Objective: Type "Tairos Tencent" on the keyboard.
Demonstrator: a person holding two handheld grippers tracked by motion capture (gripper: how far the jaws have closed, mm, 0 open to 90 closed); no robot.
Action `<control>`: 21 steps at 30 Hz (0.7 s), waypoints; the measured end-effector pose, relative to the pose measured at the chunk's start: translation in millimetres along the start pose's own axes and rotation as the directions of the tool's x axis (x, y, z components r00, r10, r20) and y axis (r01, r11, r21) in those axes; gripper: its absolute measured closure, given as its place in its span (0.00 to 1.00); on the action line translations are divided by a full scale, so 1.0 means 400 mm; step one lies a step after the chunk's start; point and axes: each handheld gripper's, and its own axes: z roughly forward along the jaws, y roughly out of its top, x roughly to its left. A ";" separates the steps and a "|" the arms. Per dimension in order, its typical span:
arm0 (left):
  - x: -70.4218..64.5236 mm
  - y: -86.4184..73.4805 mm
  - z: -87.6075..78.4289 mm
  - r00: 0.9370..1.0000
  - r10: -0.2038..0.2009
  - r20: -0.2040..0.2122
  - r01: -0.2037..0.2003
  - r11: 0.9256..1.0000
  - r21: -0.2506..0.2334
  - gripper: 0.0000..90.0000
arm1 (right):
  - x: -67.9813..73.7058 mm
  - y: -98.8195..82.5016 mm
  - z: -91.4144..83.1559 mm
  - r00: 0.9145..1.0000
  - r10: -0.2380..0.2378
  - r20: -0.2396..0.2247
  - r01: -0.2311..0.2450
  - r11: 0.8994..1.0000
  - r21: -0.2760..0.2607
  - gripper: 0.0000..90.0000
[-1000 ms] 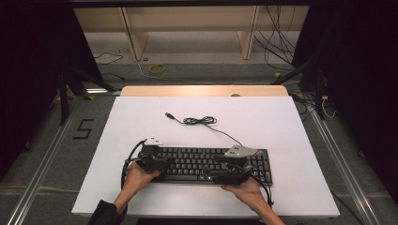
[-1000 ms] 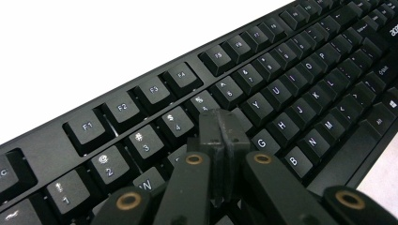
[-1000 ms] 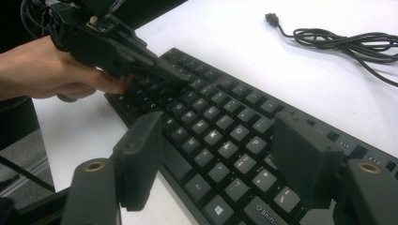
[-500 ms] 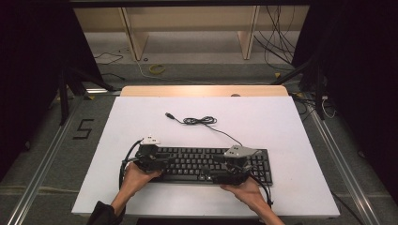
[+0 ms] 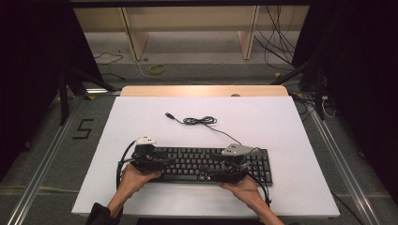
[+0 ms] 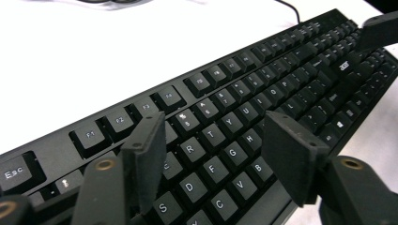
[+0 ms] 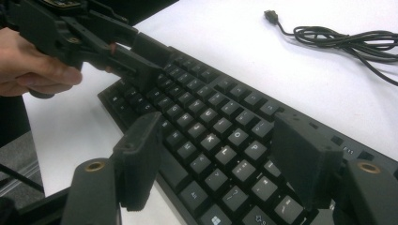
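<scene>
A black keyboard (image 5: 202, 165) lies across the near half of the white table (image 5: 281, 131). My left gripper (image 5: 157, 164) hovers at the keyboard's left end, held by a hand. Its jaws have just been opening and now stand wide over the letter keys (image 6: 218, 136), the pads pressing on nothing. My right gripper (image 5: 220, 171) is over the keyboard's right part, open, its fingers spread above the keys (image 7: 220, 136). The left gripper (image 7: 141, 61) also appears far off in the right gripper view. The right gripper's jaw tip (image 6: 380, 28) shows at the far end in the left gripper view.
The keyboard's black cable (image 5: 199, 121) lies coiled on the table behind it, its USB plug (image 5: 169, 115) loose at the far left. A wooden strip (image 5: 202, 91) edges the table's far side. Floor cables and shelf legs lie beyond.
The left gripper has shifted slightly left at the keyboard's end. The right gripper and the keyboard have stayed where they were.
</scene>
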 end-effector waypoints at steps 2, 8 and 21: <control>-0.002 -0.001 -0.005 1.000 -0.003 0.008 0.004 1.000 -0.008 0.41 | 0.000 0.003 0.004 1.000 0.001 0.003 -0.001 1.000 0.003 0.39; -0.011 -0.005 -0.017 1.000 -0.004 0.018 0.005 0.999 -0.034 0.34 | -0.008 0.012 0.019 1.000 -0.001 0.014 0.001 1.000 0.013 0.41; -0.016 -0.024 -0.047 0.999 -0.015 0.036 0.018 0.995 -0.095 0.30 | -0.026 0.029 0.055 0.999 0.008 0.049 -0.010 0.998 0.058 0.56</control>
